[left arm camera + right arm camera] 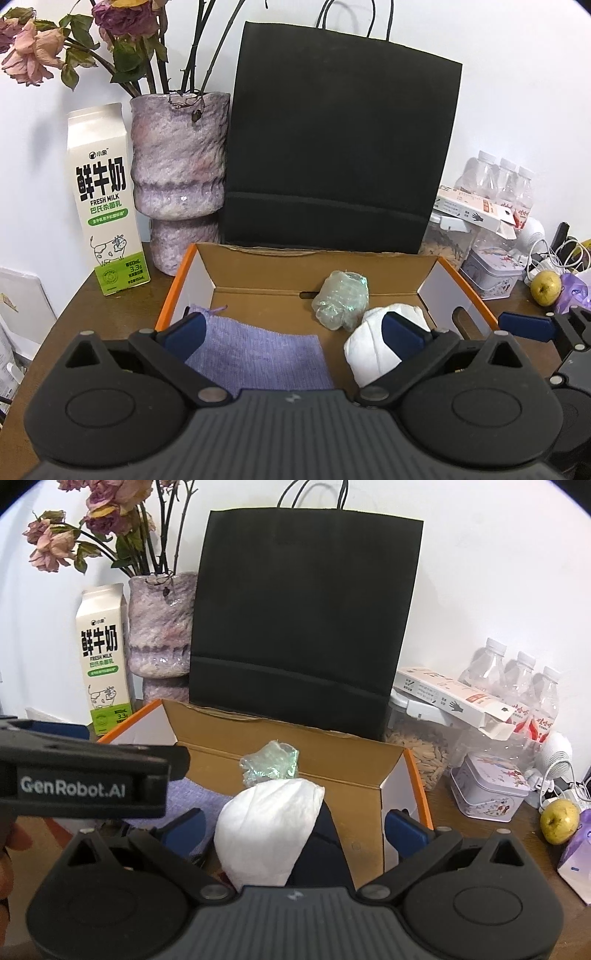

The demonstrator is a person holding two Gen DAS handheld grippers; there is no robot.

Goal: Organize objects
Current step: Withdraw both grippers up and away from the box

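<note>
An open cardboard box [258, 275] with orange edges sits on the brown table; it also shows in the right wrist view [332, 775]. Inside lie a folded purple cloth [258, 354], a crumpled clear plastic wad [341, 302] and a white cloth bundle [369, 354]. My left gripper [293, 334] is open over the box, above the purple cloth, its right finger over the white bundle. My right gripper [295, 829] is open at the box's near right corner, with the white bundle [266, 830] lying between its fingers, not pinched. The plastic wad [269, 762] lies behind it.
A black paper bag [340, 147] stands behind the box. A milk carton [105, 199] and a purple vase [181, 173] of dried roses stand at left. Water bottles [517, 686], a glove box [454, 698], a tin [487, 790] and a pear [559, 821] crowd the right.
</note>
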